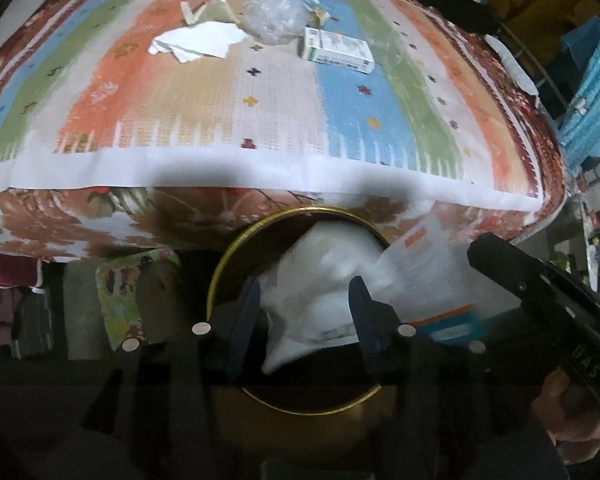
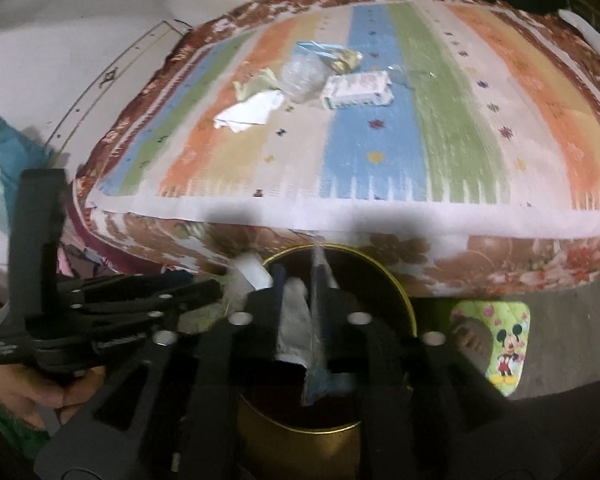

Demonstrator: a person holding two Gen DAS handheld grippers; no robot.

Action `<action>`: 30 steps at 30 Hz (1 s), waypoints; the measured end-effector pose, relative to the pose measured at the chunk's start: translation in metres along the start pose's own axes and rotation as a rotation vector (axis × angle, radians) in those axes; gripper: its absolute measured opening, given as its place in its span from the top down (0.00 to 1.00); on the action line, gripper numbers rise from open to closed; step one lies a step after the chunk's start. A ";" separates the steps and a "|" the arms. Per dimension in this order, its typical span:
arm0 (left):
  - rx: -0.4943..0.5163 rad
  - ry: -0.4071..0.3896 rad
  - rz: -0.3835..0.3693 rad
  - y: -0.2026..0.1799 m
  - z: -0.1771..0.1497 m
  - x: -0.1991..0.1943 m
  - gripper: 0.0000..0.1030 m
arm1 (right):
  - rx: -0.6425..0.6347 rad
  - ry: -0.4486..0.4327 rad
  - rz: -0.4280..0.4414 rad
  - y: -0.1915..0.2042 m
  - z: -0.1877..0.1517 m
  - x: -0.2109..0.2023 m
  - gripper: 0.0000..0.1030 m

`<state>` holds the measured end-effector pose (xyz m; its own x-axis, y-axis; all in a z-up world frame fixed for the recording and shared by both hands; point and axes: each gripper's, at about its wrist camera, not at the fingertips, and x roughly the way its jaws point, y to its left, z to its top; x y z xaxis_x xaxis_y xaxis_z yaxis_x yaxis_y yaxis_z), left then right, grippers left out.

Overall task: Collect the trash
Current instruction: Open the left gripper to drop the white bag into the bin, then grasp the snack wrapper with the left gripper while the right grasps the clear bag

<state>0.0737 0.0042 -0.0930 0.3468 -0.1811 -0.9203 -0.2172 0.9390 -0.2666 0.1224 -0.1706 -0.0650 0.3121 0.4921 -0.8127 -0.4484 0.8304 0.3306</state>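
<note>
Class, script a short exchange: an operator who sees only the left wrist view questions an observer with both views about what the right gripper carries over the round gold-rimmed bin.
Operator: What sits between the right gripper's fingers?
Observer: A crumpled white tissue, between the fingers of the right gripper, above the round gold-rimmed bin.
Operator: Anything else there?
Observer: A clear, blue-tinted plastic wrapper hangs along one finger.
Operator: What is printed on the green slipper beside the bin?
Observer: A cartoon mouse in red shorts, on the green printed slipper.
</note>
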 end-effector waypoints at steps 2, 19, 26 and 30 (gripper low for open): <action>-0.012 -0.010 -0.002 0.002 0.001 -0.003 0.46 | 0.011 0.006 -0.002 -0.002 0.000 0.001 0.77; 0.096 -0.234 0.119 0.002 0.035 -0.053 0.18 | -0.033 -0.057 -0.062 -0.004 0.037 -0.005 0.48; 0.047 -0.240 0.119 0.016 0.061 -0.056 0.07 | -0.070 -0.081 -0.072 -0.001 0.059 -0.008 0.34; 0.074 -0.313 0.191 0.016 0.078 -0.065 0.05 | -0.111 -0.094 -0.078 0.007 0.073 -0.005 0.25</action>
<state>0.1185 0.0533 -0.0150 0.5713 0.0866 -0.8161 -0.2422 0.9679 -0.0669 0.1790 -0.1475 -0.0237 0.4240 0.4540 -0.7836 -0.5078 0.8356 0.2094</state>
